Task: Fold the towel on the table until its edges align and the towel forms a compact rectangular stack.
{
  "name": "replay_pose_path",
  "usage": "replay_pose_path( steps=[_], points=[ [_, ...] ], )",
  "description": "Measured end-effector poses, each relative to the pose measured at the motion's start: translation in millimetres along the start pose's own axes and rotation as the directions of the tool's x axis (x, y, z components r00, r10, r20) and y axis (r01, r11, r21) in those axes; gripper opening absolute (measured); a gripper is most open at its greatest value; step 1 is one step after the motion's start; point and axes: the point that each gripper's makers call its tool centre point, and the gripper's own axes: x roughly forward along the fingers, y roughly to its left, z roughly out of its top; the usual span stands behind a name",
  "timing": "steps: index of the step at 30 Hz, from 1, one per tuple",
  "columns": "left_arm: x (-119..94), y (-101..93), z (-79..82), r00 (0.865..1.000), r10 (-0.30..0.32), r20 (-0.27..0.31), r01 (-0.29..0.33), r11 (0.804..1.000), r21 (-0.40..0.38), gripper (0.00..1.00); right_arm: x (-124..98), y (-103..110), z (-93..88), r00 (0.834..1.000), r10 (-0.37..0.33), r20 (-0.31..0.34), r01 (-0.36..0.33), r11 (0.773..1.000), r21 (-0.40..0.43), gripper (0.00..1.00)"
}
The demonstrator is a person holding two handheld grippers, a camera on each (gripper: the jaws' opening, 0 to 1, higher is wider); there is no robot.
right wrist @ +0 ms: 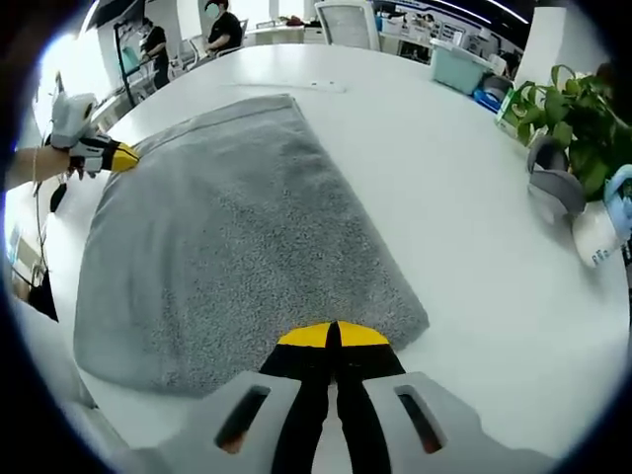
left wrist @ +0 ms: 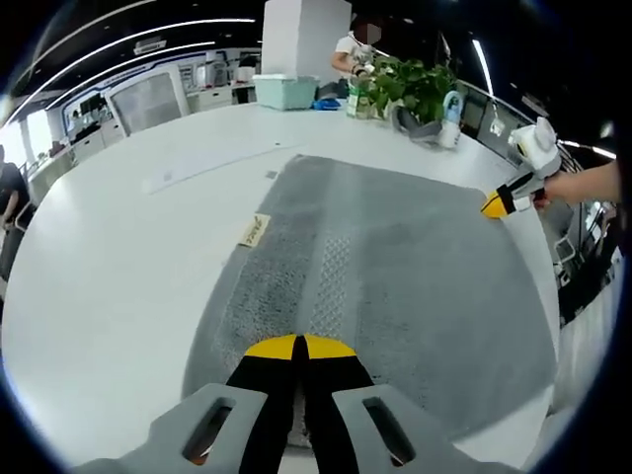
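Observation:
A grey towel (left wrist: 395,276) lies spread flat on the white round table (left wrist: 118,257), with a small tan label (left wrist: 255,230) at its left edge. My left gripper (left wrist: 298,346) is shut, its yellow tips pinching the towel's near edge. In the right gripper view the same gripper (right wrist: 120,156) sits at the towel's far left corner, held by a hand. My right gripper (right wrist: 333,336) is shut on the near edge of the towel (right wrist: 227,227). In the left gripper view it (left wrist: 497,203) touches the towel's far right corner.
Potted plants (left wrist: 410,87) (right wrist: 578,109), a teal bin (left wrist: 284,91), a white pillar (left wrist: 306,39) and a white bottle (right wrist: 597,237) stand at the table's (right wrist: 464,188) far side. People are at desks beyond. The table edge runs close behind both grippers.

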Motion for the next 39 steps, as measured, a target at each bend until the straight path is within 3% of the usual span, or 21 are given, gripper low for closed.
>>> replay_pose_path(
  steps=[39],
  points=[
    [33, 19.8, 34.6, 1.0, 0.001, -0.004, -0.001, 0.997, 0.081, 0.01, -14, 22, -20.9, 1.0, 0.008, 0.028, -0.011, 0.992, 0.128, 0.0]
  ],
)
